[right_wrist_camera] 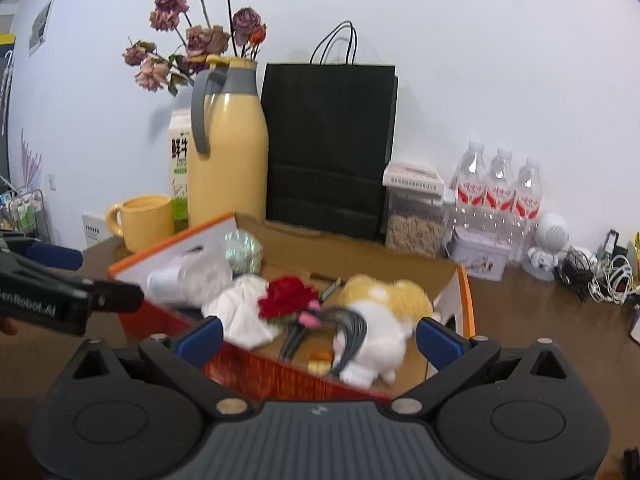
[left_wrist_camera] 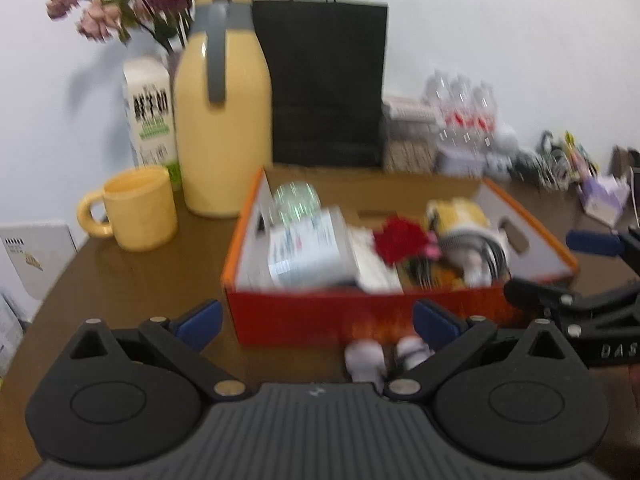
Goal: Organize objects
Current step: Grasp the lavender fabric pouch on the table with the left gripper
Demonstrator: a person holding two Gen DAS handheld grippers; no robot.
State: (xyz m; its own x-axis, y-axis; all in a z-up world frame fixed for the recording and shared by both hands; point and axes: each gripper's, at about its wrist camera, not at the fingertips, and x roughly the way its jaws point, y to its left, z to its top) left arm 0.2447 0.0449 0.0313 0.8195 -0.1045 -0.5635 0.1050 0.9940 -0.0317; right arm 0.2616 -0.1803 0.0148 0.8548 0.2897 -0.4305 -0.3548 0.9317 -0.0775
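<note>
Your grippers at the orange box, both spread wide and empty.

You held the left gripper and right gripper just before the cardboard box on the table; inside lay a fluffy plush, grey cables, a red flower, white cloth and a shiny green ball. Behind stood a smooth yellow mug, jug and black paper bag.

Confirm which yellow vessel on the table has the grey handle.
The tall yellow thermos jug, standing between the milk carton and the black paper bag. The yellow mug in front of the carton is short, with a yellow handle.
</note>
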